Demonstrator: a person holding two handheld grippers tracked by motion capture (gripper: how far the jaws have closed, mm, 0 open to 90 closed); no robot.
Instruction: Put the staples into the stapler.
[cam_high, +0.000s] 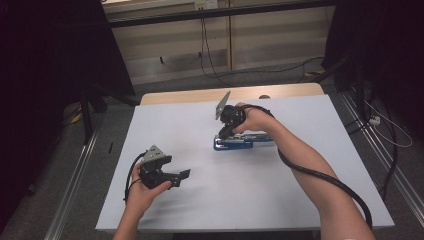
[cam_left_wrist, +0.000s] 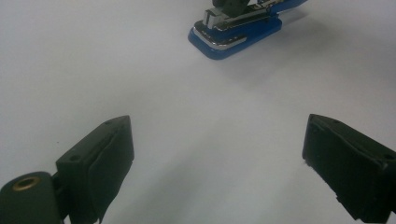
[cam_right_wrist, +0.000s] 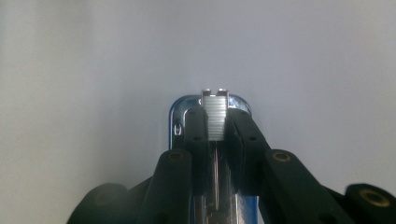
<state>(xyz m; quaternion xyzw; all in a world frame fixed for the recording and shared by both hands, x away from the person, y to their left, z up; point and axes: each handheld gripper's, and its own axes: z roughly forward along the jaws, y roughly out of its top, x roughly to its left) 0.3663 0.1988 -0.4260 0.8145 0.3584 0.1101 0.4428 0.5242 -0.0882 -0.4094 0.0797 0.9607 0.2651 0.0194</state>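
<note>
Stapler, blue with a silver metal top, lies flat on the white table a little right of centre in the high view, its long side running left to right across the frame. The right tongs come down onto its left end from above, held by a hand whose forearm runs off toward the lower right corner with a black cable looped round it. In the lower left of the same frame the left tongs hang above the bare table, well apart from the stapler, pointing toward the right of the frame, with their jaws spread and nothing between them. A wooden strip of the table's far edge shows at the top of the white sheet.

In the left gripper view the two black jaws rise from the lower left and lower right corners, wide apart over the plain white table. The stapler sits at the top edge, right of centre, its rounded blue nose toward the lower left.

In the right gripper view the right tongs are clamped on the stapler: both jaws press against the sides of its ribbed silver metal part in the middle of the frame, with the blue base's chromed rim showing around it.
</note>
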